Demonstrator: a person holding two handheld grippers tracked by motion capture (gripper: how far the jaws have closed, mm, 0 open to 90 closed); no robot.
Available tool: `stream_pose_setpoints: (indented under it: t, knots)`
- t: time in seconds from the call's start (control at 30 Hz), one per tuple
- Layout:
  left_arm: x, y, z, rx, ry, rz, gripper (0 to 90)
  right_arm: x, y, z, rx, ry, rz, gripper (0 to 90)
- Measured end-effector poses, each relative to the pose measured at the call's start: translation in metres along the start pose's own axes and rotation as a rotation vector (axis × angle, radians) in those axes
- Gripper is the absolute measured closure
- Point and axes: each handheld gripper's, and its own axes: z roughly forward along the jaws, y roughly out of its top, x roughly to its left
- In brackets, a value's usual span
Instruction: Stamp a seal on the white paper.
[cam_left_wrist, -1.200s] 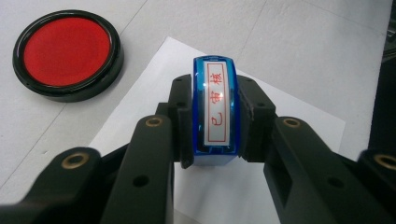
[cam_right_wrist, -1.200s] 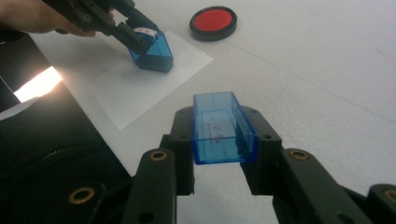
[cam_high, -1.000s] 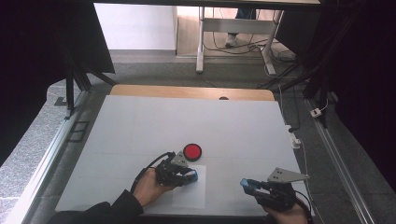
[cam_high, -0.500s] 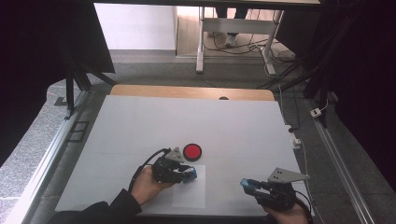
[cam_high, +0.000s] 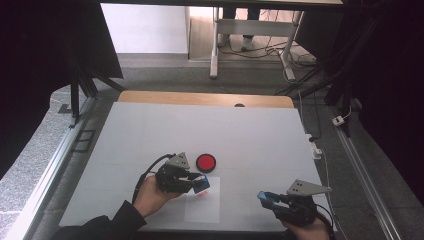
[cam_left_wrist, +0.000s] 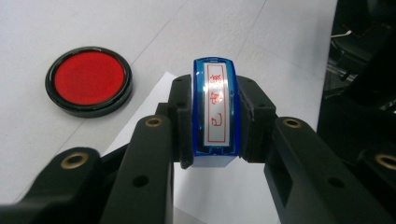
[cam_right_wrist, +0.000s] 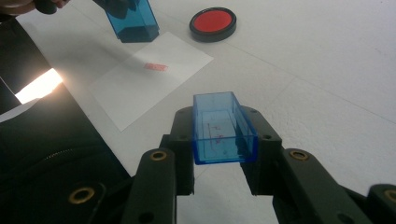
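My left gripper is shut on a blue stamp with a white label of red characters on its top. In the right gripper view the stamp hangs a little above a white paper sheet, close to a small red imprint. A round red ink pad in a black case lies just beyond the sheet. My right gripper, near the table's front edge, is shut on a clear blue stamp cap.
The white table has a wooden strip along its far edge. Black frames and curtains stand at both sides. A cable and a small white box lie off the right edge.
My left gripper has lifted the stamp off the paper and drawn back slightly, uncovering a red imprint. The right gripper has stayed put.
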Motion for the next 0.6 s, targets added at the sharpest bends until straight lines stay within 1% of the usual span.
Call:
stream_pose_setpoints:
  t: [0.17, 0.33, 0.4, 0.6]
  knots:
    - [0.000, 0.002, -0.008, -0.028, -0.012, 0.009, 70.3, 0.000, 0.000, 0.000, -0.001, 0.002, 0.001, 68.6]
    - [-0.001, 0.003, -0.016, -0.060, -0.026, 0.003, 70.3, 0.000, 0.000, 0.000, -0.001, 0.002, 0.001, 68.6]
    - [-0.001, 0.004, -0.020, -0.072, -0.032, 0.009, 70.3, 0.000, 0.000, 0.000, -0.001, 0.002, 0.001, 68.6]
    - [0.001, 0.006, -0.032, -0.120, -0.048, -0.005, 70.3, 0.000, 0.000, 0.000, 0.000, 0.003, 0.003, 68.7]
